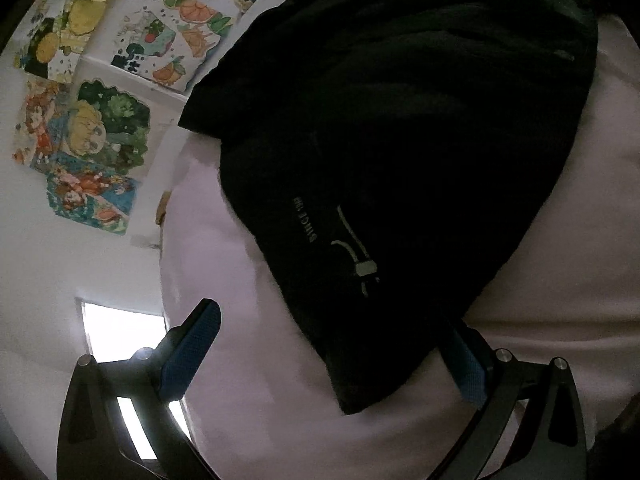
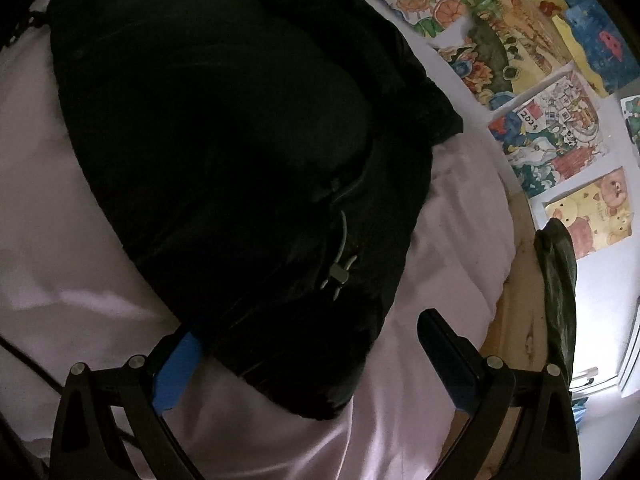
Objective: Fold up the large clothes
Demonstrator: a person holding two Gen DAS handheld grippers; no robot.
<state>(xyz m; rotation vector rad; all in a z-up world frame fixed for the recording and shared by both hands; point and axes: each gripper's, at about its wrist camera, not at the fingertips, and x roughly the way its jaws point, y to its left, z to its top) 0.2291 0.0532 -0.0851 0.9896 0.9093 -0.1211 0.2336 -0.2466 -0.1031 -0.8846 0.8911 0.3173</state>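
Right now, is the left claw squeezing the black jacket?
Apart. The left wrist view shows the left gripper wide open around the black jacket corner, pink sheet visible between.

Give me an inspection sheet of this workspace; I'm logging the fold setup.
Surface: pink sheet, wrinkled.
Job's things: black garment bunched on the sheet, grey print facing up.
Clutter: dark green item at the bed's edge.
Grippers: left gripper open, garment corner between its fingers; right gripper open around the garment's edge.
Cables: thin dark cord beside the right gripper.
Surroundings: cartoon posters on a white wall.
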